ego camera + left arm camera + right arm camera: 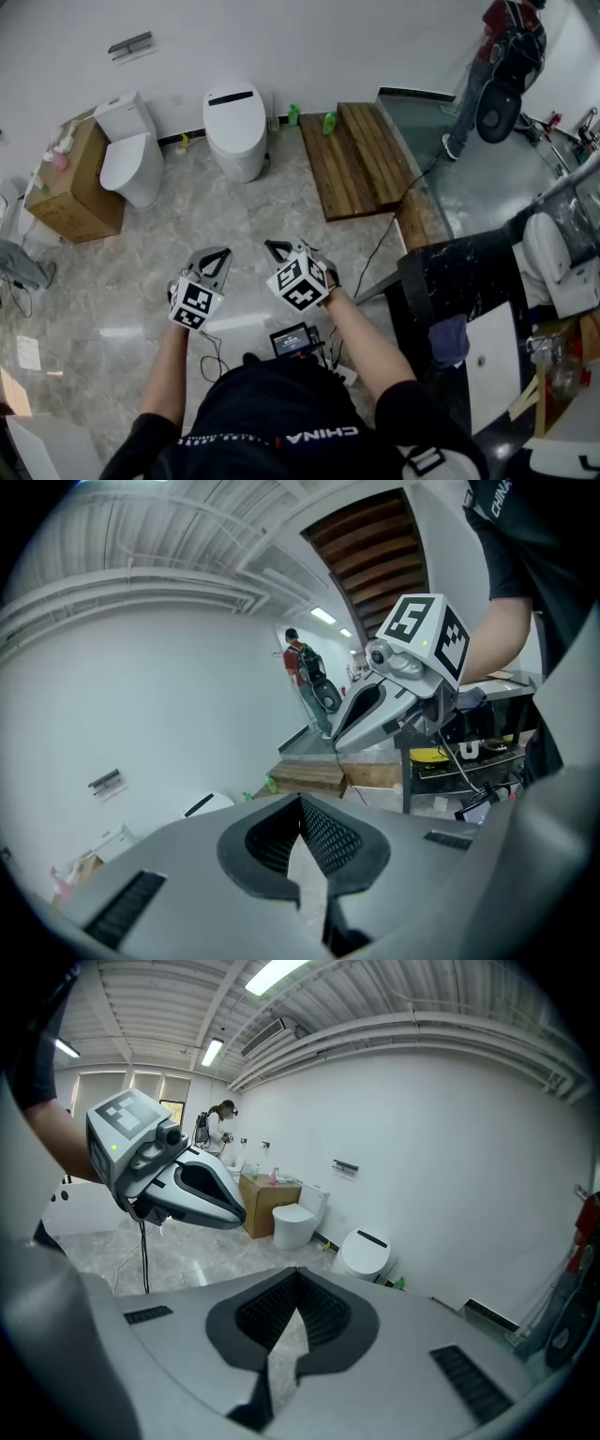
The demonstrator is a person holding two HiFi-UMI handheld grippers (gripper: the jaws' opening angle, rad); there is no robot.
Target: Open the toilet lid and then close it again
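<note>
Far left, the tank toilet (129, 155) with its lid shut; next along, the rounded toilet (234, 127), shut too, both well ahead of us. Left tongs (300, 799) pinched together, empty; right tongs (298, 1274) likewise. Danger, we reckon: closed tips skidding off a smooth lid, letting it slam. Only "CHINA" reads, on our black shirt (281, 412).
</note>
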